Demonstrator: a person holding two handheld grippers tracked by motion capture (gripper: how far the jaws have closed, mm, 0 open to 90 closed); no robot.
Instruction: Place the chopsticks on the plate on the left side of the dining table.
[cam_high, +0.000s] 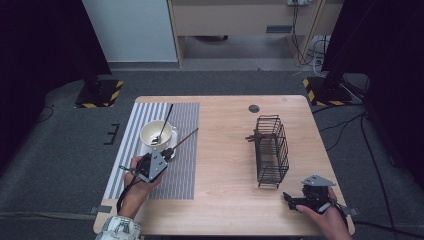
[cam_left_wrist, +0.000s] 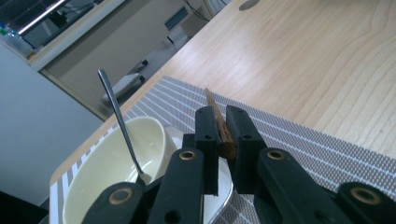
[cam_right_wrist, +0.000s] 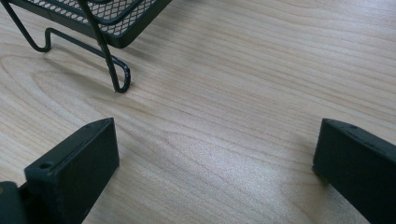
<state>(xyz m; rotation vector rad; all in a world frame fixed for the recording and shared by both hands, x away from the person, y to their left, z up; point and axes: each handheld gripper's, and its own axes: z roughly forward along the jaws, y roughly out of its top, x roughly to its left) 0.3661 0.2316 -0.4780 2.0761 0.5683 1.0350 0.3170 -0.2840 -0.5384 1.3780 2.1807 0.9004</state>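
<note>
My left gripper (cam_high: 169, 151) (cam_left_wrist: 222, 122) is shut on a thin brown wooden stick (cam_high: 186, 137) (cam_left_wrist: 212, 103), which points away to the right over the striped placemat (cam_high: 182, 170) (cam_left_wrist: 299, 140). Just left of it a cream bowl (cam_high: 156, 132) (cam_left_wrist: 100, 168) sits on a white plate (cam_high: 173, 134) (cam_left_wrist: 224, 193). A metal spoon (cam_high: 166, 122) (cam_left_wrist: 116, 116) leans inside the bowl, handle up. My right gripper (cam_high: 291, 200) (cam_right_wrist: 215, 144) rests low over the bare wood near the table's front right, open, with nothing between its jaws.
A black wire rack (cam_high: 272, 150) (cam_right_wrist: 105, 18) stands on the right half of the wooden table (cam_high: 225, 150), just beyond my right gripper. A round grommet (cam_high: 254, 108) sits near the far edge. Black stands flank the table's far corners.
</note>
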